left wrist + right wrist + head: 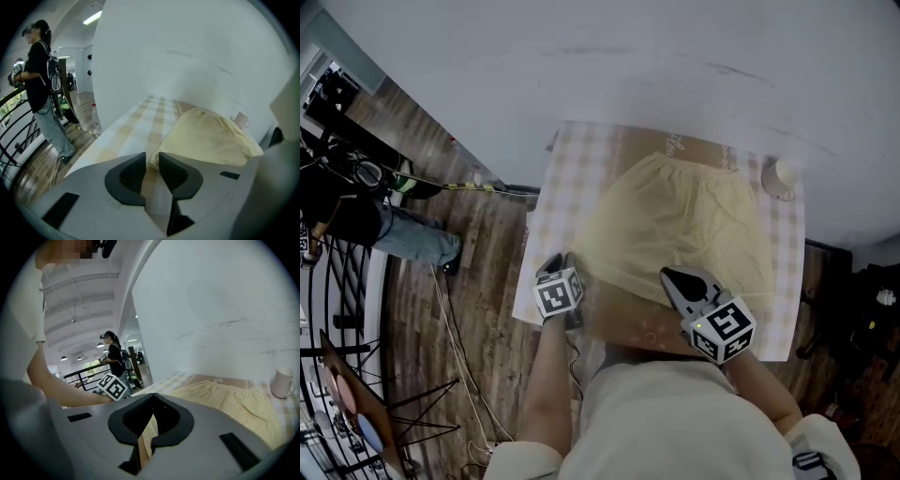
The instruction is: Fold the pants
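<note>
While spread flat, waistband to the far side, the pants (684, 220) are pale yellow and finely checked and lie on the middle of the tablecloth (567, 178). Their near hem is toward the person.

Left gripper (555, 262): at the near left corner of the pants. Its jaws stand a narrow gap apart, and the corner of the fabric shows in that gap just past the tips. The pads are not pressed on it.

Right gripper (675, 275): over the near hem, about midway along it. Its jaws are closed tip to tip. Yellow fabric shows in the slit beneath them, but a pinch cannot be confirmed.

Mug (780, 176): white and upright, on the cloth's far right corner. It stands beside the waistband, apart from it and from both grippers.

Tablecloth: beige-and-white check round a plain brown centre panel.

Wall (628, 56): white, directly behind the cloth's far edge.

Floor (487, 281): dark wood planks at the left, with thin cables (455, 328) trailing across.

Railing (347, 309): black bars at the far left.

Bystander (356, 220): black top and jeans, beside the railing, well clear of the work.
</note>
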A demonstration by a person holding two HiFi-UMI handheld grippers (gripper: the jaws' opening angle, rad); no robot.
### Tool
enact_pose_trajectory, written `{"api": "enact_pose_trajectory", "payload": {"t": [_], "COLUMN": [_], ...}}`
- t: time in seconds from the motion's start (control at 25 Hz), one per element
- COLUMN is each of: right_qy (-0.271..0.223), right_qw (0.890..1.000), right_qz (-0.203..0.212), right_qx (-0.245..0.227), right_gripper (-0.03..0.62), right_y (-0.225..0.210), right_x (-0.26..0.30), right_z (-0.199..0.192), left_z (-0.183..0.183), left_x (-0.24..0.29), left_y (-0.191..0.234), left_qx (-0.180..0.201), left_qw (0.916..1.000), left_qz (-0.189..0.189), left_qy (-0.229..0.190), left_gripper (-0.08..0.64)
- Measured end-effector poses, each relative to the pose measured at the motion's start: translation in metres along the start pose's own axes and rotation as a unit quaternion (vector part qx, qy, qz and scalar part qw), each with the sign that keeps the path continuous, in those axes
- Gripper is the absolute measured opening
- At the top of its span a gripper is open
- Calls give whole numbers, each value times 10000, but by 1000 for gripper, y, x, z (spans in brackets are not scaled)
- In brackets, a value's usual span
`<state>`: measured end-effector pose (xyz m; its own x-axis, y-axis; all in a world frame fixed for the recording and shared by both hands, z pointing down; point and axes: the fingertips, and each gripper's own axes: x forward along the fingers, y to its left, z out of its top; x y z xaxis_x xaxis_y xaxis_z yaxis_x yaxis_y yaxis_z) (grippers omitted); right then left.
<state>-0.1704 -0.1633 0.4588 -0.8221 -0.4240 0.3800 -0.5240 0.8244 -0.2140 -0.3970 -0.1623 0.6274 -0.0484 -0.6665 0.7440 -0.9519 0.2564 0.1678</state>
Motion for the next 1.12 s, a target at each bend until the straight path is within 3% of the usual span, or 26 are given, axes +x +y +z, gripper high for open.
{"api": "enact_pose_trajectory", "payload": {"t": [0.16,0.8,1.12], "right_qy": [-3,-92,-179], "right_qw": [9997,9969,9932], "right_qz": [-244,-745,-1090], "right_qx": [98,239,361], "right_gripper": [0,0,0], "right_y": [-1,23,30], "right_x": [-2,16,18], "right_z": [0,2,-1], "left_z": [-6,-6,-6], "left_x": [4,3,2], "left_y": [1,-1,-10], "left_qx": [53,98,530], "left_qw": [9998,9996,9981], "left_qz": [-38,-134,-260], "left_qy": [178,229,199], "left_gripper": [81,80,29]}}
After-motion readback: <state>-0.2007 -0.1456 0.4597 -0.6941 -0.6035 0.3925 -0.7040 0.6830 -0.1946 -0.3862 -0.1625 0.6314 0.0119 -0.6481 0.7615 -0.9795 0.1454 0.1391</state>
